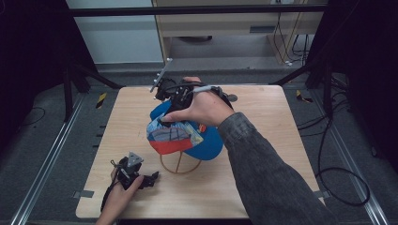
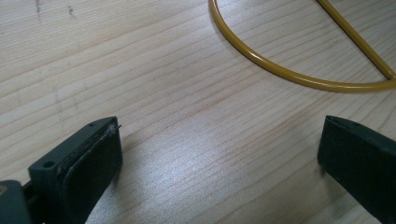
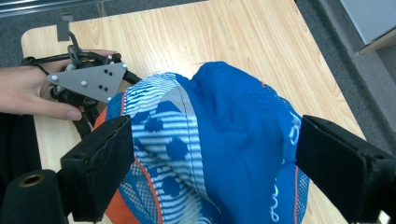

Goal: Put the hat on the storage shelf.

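Note:
A blue cap (image 1: 187, 138) with a striped panel and an orange-red brim sits on a yellow wire stand (image 1: 180, 166) in the middle of the wooden table (image 1: 126, 117). My right gripper (image 1: 174, 96) reaches over the cap from its far side. In the right gripper view the cap (image 3: 233, 121) lies between the wide-apart jaws of that gripper (image 3: 215, 163), which stands open. My left gripper (image 1: 152, 179) rests low on the table at the front left. It (image 2: 219, 154) is open over bare wood, and the stand's yellow ring (image 2: 280, 72) curves just ahead.
The grey plate of the left gripper (image 3: 91, 80) and the hand on it are beside the cap's brim. Dark frame posts (image 1: 70, 89) and cables (image 1: 342, 183) surround the table. Bare wood lies to the left and right of the stand.

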`<state>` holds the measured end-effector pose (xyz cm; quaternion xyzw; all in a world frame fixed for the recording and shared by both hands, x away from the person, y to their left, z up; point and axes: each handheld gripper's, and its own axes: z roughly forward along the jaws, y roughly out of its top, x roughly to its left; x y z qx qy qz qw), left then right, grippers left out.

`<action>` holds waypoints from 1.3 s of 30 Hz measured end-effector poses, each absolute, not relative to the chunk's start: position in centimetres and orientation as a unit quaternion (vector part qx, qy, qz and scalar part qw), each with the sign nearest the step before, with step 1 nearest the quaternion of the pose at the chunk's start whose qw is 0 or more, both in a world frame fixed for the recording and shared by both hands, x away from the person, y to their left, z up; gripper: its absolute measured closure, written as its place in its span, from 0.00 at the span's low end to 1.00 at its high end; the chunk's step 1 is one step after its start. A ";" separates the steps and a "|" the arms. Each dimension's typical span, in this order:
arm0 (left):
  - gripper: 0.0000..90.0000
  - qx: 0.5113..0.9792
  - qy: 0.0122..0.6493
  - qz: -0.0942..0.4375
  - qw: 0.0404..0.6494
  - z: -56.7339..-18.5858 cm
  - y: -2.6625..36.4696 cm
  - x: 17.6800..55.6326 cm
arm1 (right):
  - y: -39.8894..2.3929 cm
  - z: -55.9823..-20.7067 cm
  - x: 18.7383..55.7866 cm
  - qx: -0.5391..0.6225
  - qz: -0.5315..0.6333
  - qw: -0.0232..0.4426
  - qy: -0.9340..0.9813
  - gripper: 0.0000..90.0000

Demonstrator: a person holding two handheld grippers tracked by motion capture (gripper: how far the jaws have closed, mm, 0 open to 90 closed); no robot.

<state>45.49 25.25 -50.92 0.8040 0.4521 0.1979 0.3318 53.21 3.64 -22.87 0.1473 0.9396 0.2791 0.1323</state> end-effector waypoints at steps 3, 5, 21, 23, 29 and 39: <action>0.00 0.804 0.452 0.198 0.332 -50.9 25.2 45.5 | 3.3 -22.7 53.2 0.146 0.282 0.132 0.939 0.10; 0.00 0.804 0.452 0.198 0.332 -50.9 25.3 45.5 | 3.1 -22.7 53.2 0.147 0.281 0.131 0.939 0.10; 0.00 0.804 0.452 0.198 0.332 -50.9 25.2 45.5 | 2.1 -22.7 53.3 0.149 0.284 0.126 0.939 0.08; 0.00 0.804 0.452 0.198 0.332 -50.9 25.2 45.5 | 2.0 -22.7 53.3 0.149 0.285 0.126 0.938 0.08; 0.00 0.804 0.452 0.198 0.332 -50.9 25.2 45.5 | 1.6 -22.8 53.3 0.151 0.289 0.125 0.937 0.07; 0.00 0.804 0.452 0.198 0.332 -50.9 25.2 45.5 | 0.8 -22.8 53.3 0.156 0.296 0.125 0.934 0.07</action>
